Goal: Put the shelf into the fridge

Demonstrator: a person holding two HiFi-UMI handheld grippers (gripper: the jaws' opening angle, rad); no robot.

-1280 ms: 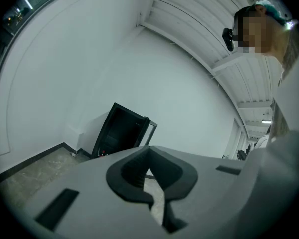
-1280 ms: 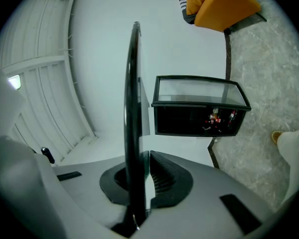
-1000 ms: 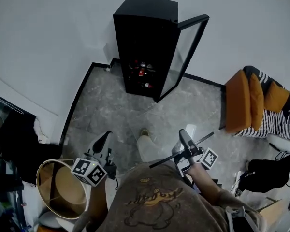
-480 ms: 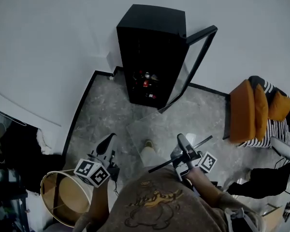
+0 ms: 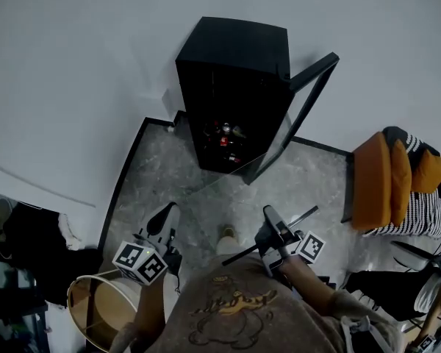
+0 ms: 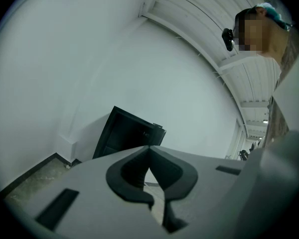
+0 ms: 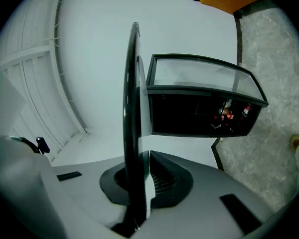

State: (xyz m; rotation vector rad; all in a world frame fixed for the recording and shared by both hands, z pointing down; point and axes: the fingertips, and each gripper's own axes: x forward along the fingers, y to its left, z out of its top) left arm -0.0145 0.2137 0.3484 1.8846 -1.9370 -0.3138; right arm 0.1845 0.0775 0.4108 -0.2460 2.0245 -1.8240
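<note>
The black fridge (image 5: 231, 79) stands against the white wall with its glass door (image 5: 309, 98) swung open to the right. Bottles and cans (image 5: 224, 134) sit low inside it. My right gripper (image 5: 270, 228) is shut on the shelf (image 5: 298, 217), a clear glass pane with a dark rim that reaches forward over the floor. In the right gripper view the shelf (image 7: 132, 108) shows edge-on between the jaws of the right gripper (image 7: 139, 171), with the fridge (image 7: 199, 116) behind. My left gripper (image 5: 165, 219) is shut and holds nothing. In the left gripper view the left gripper (image 6: 150, 156) points towards the fridge (image 6: 124, 133).
An orange cushioned chair (image 5: 375, 179) with a striped cover stands at the right. At the lower left is a round tan table (image 5: 103, 307), with dark clutter (image 5: 29, 234) beside it. Grey stone floor (image 5: 162, 168) with a black skirting edge lies before the fridge.
The view has moved towards the fridge, which now sits lower and nearer. The right gripper keeps its hold on the shelf, and both grippers have shifted slightly left.
</note>
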